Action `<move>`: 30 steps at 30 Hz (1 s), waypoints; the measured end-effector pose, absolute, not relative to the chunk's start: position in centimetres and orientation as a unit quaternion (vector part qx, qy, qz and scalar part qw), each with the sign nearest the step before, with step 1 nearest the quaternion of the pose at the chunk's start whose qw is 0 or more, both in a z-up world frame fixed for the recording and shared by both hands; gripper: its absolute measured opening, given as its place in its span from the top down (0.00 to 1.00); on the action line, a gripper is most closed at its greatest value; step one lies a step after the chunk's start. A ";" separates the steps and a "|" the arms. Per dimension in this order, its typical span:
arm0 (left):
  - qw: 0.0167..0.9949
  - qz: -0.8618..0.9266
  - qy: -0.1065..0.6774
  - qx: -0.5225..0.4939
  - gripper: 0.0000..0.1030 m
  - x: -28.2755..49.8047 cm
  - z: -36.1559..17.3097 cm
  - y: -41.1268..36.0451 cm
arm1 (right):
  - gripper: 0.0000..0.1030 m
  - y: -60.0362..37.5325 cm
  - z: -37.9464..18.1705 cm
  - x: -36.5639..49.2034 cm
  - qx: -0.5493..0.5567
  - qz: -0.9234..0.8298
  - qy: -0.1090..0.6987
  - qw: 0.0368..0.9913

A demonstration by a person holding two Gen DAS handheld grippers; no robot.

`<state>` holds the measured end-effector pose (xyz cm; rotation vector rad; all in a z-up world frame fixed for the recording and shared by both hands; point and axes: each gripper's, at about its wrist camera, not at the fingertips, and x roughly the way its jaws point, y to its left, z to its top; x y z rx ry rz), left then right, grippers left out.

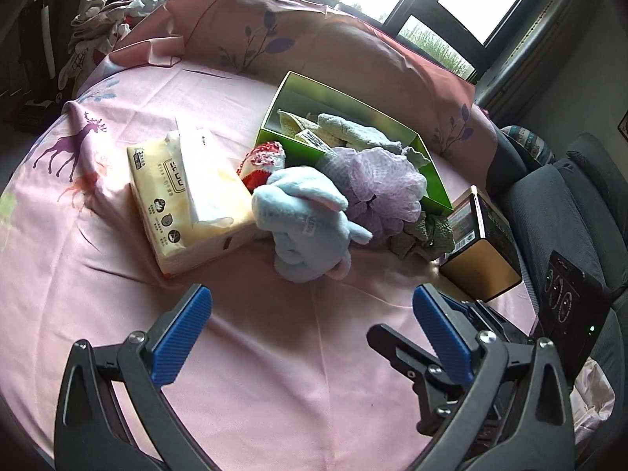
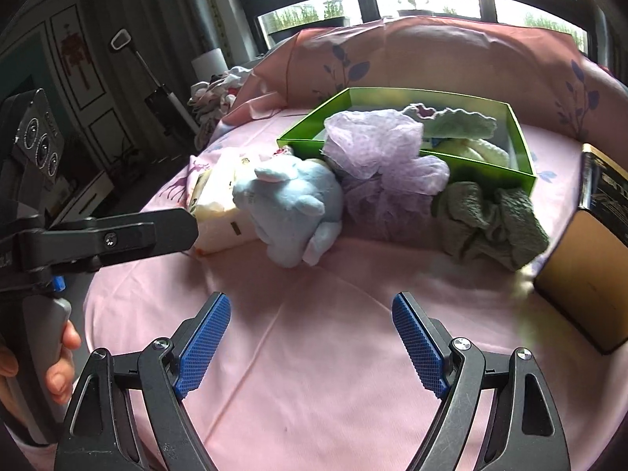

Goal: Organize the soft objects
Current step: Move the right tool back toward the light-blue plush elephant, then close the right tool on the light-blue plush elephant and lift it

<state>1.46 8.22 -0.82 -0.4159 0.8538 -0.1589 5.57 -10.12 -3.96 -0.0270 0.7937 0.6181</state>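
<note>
Both spread wide and empty: left hand-held gripper [image 1: 312, 298] and right hand-held gripper [image 2: 312, 306], hovering low over the pink bed sheet [image 1: 274, 353]. Straight ahead of each, well short of contact, the blue plush toy [image 2: 288, 206] on the sheet, wedged between the tissue pack [image 1: 188, 200] and the purple bath pouf [image 2: 382, 168], just in front of the green box [image 2: 524, 149]. Probably nearer the left one, long axis running roughly away from the fingers toward the box.
</note>
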 end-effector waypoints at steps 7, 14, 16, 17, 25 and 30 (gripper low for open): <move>0.882 -0.051 0.414 -0.218 0.01 2.2 -1.6 11.4 | 0.17 -5.6 -5.4 10.6 -0.019 0.308 0.395 0.865; 0.880 -0.052 0.421 -0.215 0.01 2.8 -1.9 11.7 | 0.48 -5.6 -5.9 11.5 0.008 0.319 0.402 0.858; 0.878 -0.062 0.424 -0.215 0.01 2.9 -1.9 11.3 | 0.48 -6.5 -5.4 10.3 0.010 0.330 0.397 0.857; 0.876 -0.067 0.427 -0.213 0.01 2.9 -1.9 11.0 | 0.48 -7.2 -5.1 9.5 0.014 0.337 0.396 0.854; 0.842 -0.163 0.476 -0.194 0.01 2.6 -3.5 4.1 | 0.48 -13.8 -4.9 2.7 0.007 0.348 0.406 0.845; 0.831 -0.210 0.488 -0.162 0.01 1.9 -3.8 -0.6 | 0.47 -17.0 -4.6 0.0 -0.004 0.329 0.414 0.849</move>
